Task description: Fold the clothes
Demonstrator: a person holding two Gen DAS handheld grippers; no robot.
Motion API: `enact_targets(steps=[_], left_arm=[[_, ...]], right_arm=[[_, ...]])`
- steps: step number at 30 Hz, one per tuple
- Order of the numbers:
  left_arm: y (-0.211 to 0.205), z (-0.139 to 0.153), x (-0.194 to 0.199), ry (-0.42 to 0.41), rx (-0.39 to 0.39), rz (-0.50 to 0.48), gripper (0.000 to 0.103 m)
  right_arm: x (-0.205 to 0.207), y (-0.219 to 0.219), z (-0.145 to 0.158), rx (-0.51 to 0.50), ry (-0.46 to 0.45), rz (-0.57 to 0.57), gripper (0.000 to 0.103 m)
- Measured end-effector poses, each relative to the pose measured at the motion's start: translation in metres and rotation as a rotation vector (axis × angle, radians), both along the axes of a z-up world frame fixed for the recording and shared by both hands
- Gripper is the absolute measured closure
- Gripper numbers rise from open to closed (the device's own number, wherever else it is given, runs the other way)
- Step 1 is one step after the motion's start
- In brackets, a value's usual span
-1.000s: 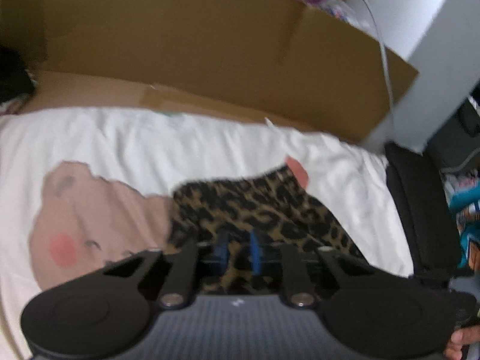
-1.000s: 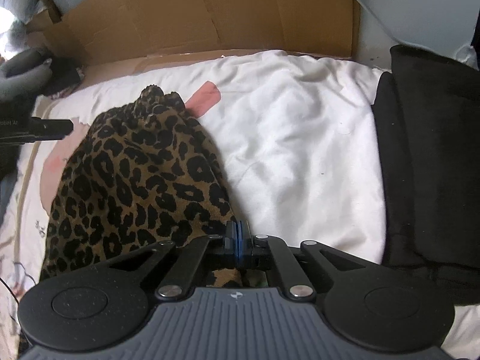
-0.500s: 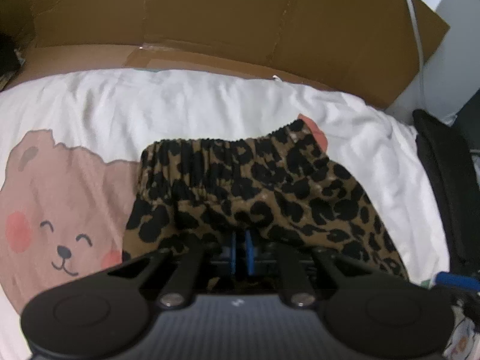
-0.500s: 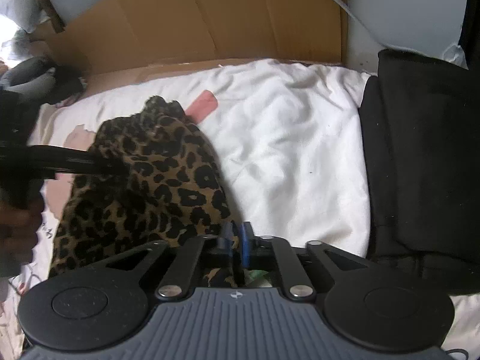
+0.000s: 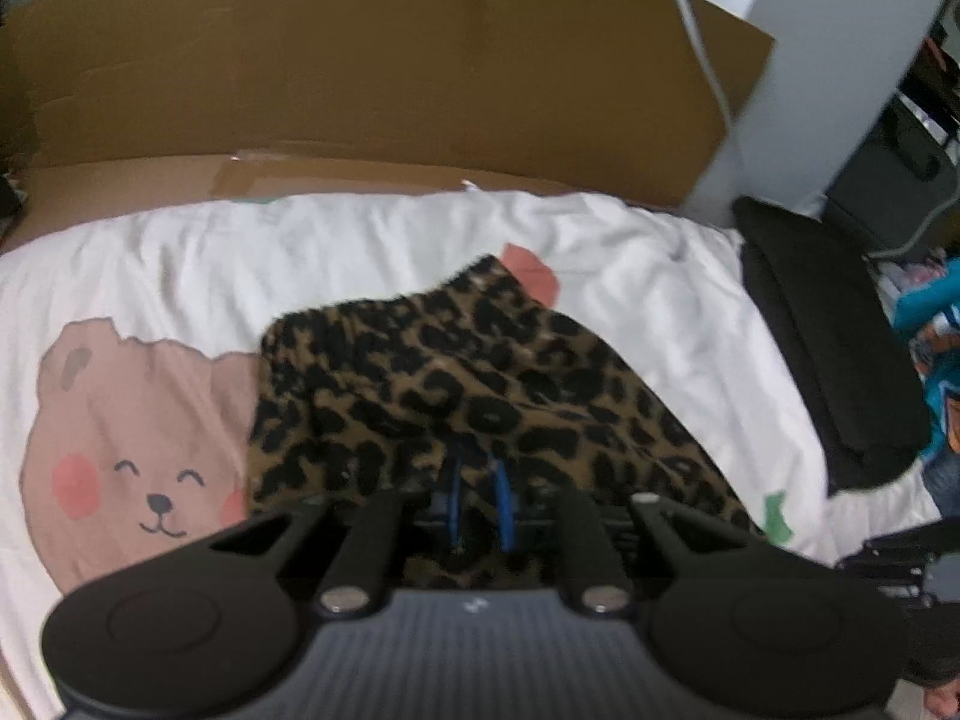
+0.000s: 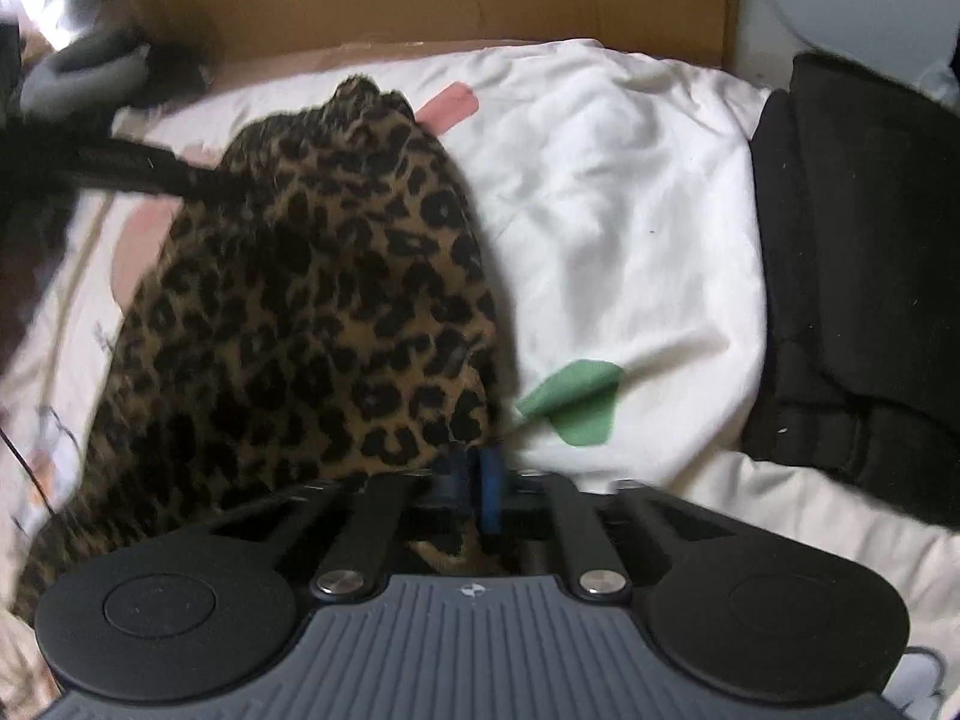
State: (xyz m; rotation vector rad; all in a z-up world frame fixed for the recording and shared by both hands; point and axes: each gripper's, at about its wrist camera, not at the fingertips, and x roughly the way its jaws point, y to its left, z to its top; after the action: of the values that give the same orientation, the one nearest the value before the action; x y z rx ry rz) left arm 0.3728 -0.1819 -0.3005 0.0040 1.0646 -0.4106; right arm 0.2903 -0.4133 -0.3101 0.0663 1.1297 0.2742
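Left wrist view: white bedsheet with a printed brown bear (image 5: 372, 252) covers the bed, big brown cardboard sheet (image 5: 360, 72) standing behind it. Black padded chair (image 5: 828, 348) sits off the sheet's right edge. Leopard-print fabric garment (image 5: 456, 372) is bunched roughly mid-sheet, just right of the bear's face, elastic waistband at the far side, near edge lifted toward both grippers. Small green printed patch (image 6: 576, 402) on the sheet lies just right of the garment.

Left gripper (image 5: 480, 498): fingers nearly closed, easing open slightly, leopard fabric pinched between them. Right gripper (image 6: 477, 480): fingers fully closed on the garment's right edge.

Looks like mid-fold, near hem being carried toward the waistband. To do it well: keep both grips level and evenly spaced so the hem stays taut, land the hem square on the waistband, release only once the fabric lies flat on the sheet. Left grip loosening is a slip risk.
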Motion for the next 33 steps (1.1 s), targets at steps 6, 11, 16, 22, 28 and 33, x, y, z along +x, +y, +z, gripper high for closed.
enact_targets(steps=[6, 11, 16, 22, 28, 33], left_arm=[[-0.015, -0.031, -0.004, 0.044, 0.011, -0.008, 0.089], [-0.012, -0.056, 0.009, 0.072, 0.014, 0.044, 0.091], [-0.013, -0.055, 0.016, 0.088, 0.021, 0.045, 0.091], [0.0, -0.039, 0.003, 0.109, 0.008, 0.055, 0.072], [0.042, -0.016, -0.024, 0.103, -0.039, 0.106, 0.063], [0.082, 0.002, -0.059, 0.112, -0.063, 0.148, 0.062]], right_arm=[[-0.007, -0.011, -0.006, -0.013, 0.052, -0.048, 0.103], [-0.014, -0.023, -0.001, 0.052, 0.07, -0.103, 0.099], [-0.028, -0.032, 0.011, 0.093, 0.075, -0.098, 0.064], [-0.047, -0.045, 0.008, 0.135, 0.114, -0.114, 0.063], [-0.058, -0.048, -0.007, 0.204, 0.162, -0.11, 0.063], [-0.064, -0.044, -0.018, 0.212, 0.185, -0.104, 0.067]])
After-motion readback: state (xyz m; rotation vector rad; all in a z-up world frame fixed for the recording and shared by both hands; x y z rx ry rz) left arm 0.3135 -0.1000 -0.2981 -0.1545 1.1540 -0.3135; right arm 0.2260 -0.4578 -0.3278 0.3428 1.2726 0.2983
